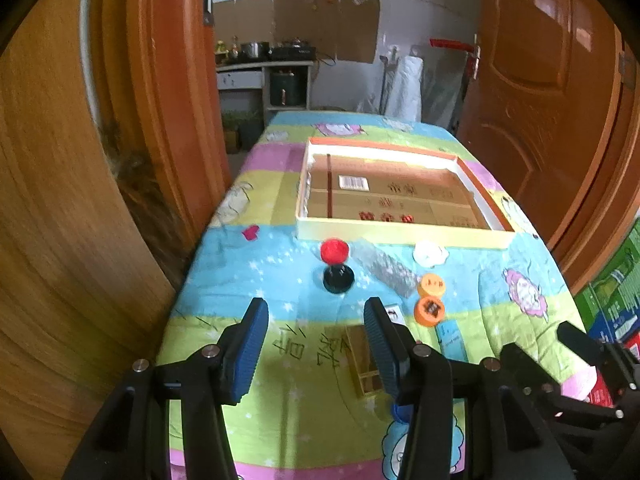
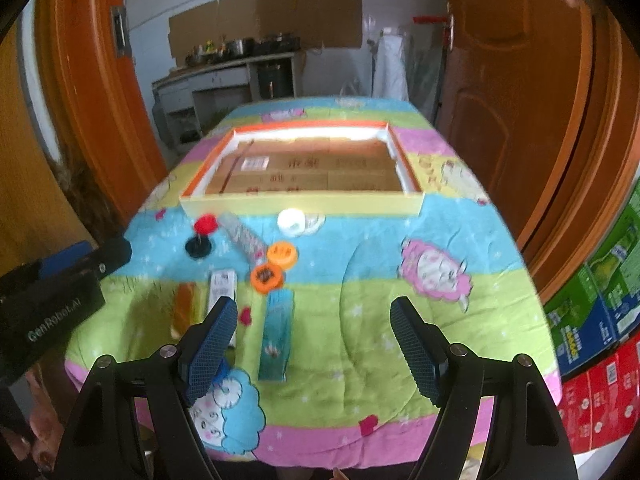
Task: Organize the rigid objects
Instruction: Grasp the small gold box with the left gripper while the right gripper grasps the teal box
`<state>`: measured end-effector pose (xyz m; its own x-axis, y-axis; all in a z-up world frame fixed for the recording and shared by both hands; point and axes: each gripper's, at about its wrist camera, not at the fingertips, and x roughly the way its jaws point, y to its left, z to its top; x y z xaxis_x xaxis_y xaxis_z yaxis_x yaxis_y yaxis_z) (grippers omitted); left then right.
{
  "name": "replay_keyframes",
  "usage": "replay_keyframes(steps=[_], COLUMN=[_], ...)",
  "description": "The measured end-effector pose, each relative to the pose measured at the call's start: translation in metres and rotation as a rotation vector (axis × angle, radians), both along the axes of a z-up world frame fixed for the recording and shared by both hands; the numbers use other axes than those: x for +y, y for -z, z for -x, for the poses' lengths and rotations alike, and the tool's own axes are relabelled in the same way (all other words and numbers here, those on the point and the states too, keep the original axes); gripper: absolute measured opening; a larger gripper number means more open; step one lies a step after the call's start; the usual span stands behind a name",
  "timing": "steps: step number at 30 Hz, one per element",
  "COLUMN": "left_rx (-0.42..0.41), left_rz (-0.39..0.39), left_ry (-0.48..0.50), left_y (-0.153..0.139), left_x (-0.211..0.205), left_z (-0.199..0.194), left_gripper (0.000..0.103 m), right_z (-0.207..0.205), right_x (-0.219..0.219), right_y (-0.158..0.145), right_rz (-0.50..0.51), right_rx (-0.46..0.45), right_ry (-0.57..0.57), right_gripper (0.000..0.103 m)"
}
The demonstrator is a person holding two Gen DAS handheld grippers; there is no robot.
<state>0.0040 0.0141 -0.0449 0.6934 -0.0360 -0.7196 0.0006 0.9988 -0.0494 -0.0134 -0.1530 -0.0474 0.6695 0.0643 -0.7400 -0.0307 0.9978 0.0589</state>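
Loose items lie on the bright quilted table in front of a shallow cardboard-lined tray (image 2: 304, 205). They are a red-knobbed piece on a black base (image 2: 200, 240), a silver bar (image 2: 244, 237), a white round piece (image 2: 294, 221), two orange caps (image 2: 282, 255) (image 2: 267, 276), a white box (image 2: 222, 286), an amber box (image 2: 185, 308) and a teal box (image 2: 276, 336). My left gripper (image 1: 316, 304) hovers open above the near table, short of the red-knobbed piece (image 1: 335, 264); the amber box (image 1: 362, 360) lies beside its right finger. My right gripper (image 2: 314, 304) is open over the teal box, holding nothing.
Orange wooden doors flank the table on both sides. Stacked green and red cartons (image 2: 600, 320) stand at the right. The table's near edge runs just under both grippers. A kitchen counter (image 2: 224, 68) lies beyond the far end.
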Motion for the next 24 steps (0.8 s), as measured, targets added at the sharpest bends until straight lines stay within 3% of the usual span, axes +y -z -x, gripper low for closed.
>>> replay_keyframes(steps=[10,24], left_rx=[0.101,0.152], left_rz=[0.057,0.049], left_ry=[0.089,0.068], left_y=[0.033,0.052], left_x=[-0.020,-0.018], left_z=[-0.017,-0.026], left_gripper=[0.050,0.050], right_z=[-0.012,-0.027], right_x=[0.005,0.008], right_y=[0.036,0.059], right_rz=[-0.003,-0.004], right_rx=[0.085,0.147], right_ry=[-0.039,-0.076], right_gripper=[0.080,0.077])
